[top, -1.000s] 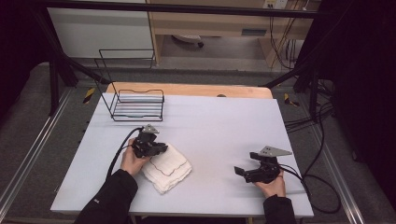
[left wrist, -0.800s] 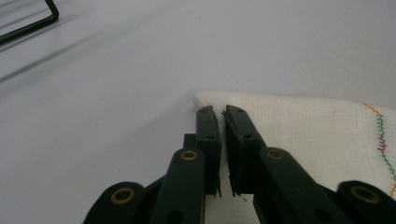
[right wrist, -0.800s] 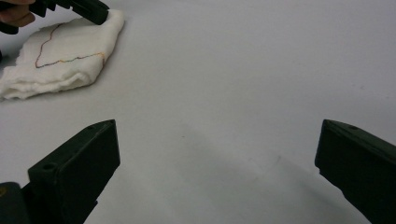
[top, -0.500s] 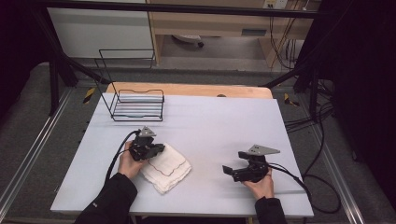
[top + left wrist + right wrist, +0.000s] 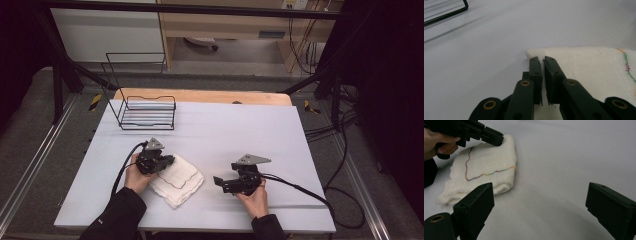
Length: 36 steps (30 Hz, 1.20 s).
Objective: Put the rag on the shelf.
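Pinning white folded cloth (image 5: 176,180) corner, left gripper (image 5: 543,65) jaws clamped; my right gripper (image 5: 218,183), jaws wide though narrowing, has slid left toward it, ready to grab.

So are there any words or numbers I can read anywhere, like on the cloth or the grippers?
No words or numbers can be read.
white cloth: a wavy line of coloured stitching, no letters.
left gripper and right gripper: plain black, no label showing.
wire rack: bare wire, no tag.
Bluish patch on the wooden shelf behind the table: maybe a label, too small and blurred to read.
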### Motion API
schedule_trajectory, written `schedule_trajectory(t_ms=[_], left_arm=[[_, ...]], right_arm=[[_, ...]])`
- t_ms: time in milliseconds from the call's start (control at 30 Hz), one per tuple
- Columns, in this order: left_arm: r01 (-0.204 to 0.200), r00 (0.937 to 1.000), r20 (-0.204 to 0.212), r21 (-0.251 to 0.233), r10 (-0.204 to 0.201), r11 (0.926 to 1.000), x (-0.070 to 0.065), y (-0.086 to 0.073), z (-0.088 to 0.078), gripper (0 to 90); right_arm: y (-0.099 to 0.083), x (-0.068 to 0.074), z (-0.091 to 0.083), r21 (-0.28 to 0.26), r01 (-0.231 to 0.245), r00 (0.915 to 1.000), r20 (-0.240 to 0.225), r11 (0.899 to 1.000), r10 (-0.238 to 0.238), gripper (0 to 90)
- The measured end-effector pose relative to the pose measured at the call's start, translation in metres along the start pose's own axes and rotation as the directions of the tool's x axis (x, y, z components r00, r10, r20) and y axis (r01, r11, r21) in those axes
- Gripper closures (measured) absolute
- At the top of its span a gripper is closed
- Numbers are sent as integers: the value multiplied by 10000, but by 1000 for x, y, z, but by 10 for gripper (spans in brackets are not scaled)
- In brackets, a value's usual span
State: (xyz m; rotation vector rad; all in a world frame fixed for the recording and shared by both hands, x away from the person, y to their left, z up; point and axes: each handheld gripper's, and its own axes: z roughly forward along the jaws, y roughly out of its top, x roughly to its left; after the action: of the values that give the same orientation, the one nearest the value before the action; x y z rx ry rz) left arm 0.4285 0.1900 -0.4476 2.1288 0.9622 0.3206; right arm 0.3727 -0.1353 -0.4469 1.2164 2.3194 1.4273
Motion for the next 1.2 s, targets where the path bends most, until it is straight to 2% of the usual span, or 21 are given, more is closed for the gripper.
schedule_trajectory(t_ms=[100, 233, 367, 500, 567, 733, 833, 933, 1000, 1200], left_arm=[[-12, 10000, 7, -25, 12, 10000, 0, -1, 1, 838], [-104, 9999, 45, -90, 104, 9999, 1, -1, 1, 836], [-193, 9998, 100, -104, 194, 9998, 2, -2, 2, 830], [-192, 9997, 135, -108, 194, 9998, 2, -2, 2, 827], [-183, 9998, 118, -104, 184, 9998, 2, -2, 2, 827], [-229, 9997, 101, -82, 230, 9997, 2, -1, 2, 829], [-199, 9998, 80, -58, 200, 9998, 2, -1, 2, 833], [-58, 9999, 97, -70, 59, 10000, 2, 0, 2, 842], [80, 9999, 111, -68, -79, 9999, 2, 0, 2, 845], [55, 9999, 91, -46, -55, 10000, 2, 0, 1, 849]], right_arm=[[3, 8, 9, 68, -21, 10000, 38, 10000, 20, 139], [5, 17, 23, 211, -202, 9996, -203, 9996, 206, 203], [6, 26, 37, 405, -311, 9995, -71, 9987, 314, 236], [8, 34, 48, 627, -178, 9997, -156, 9979, 188, 297], [8, 36, 50, 689, -137, 9998, -137, 9975, 147, 314], [8, 42, 57, 1001, -112, 9999, -54, 9949, 118, 446], [8, 43, 57, 1041, -64, 10000, -11, 9945, 65, 479], [9, 46, 57, 1015, -63, 10000, -68, 9948, 70, 563], [8, 47, 58, 1066, -120, 9999, -36, 9942, 124, 594], [10, 48, 57, 1121, -582, 9983, 159, 9920, 568, 698]])
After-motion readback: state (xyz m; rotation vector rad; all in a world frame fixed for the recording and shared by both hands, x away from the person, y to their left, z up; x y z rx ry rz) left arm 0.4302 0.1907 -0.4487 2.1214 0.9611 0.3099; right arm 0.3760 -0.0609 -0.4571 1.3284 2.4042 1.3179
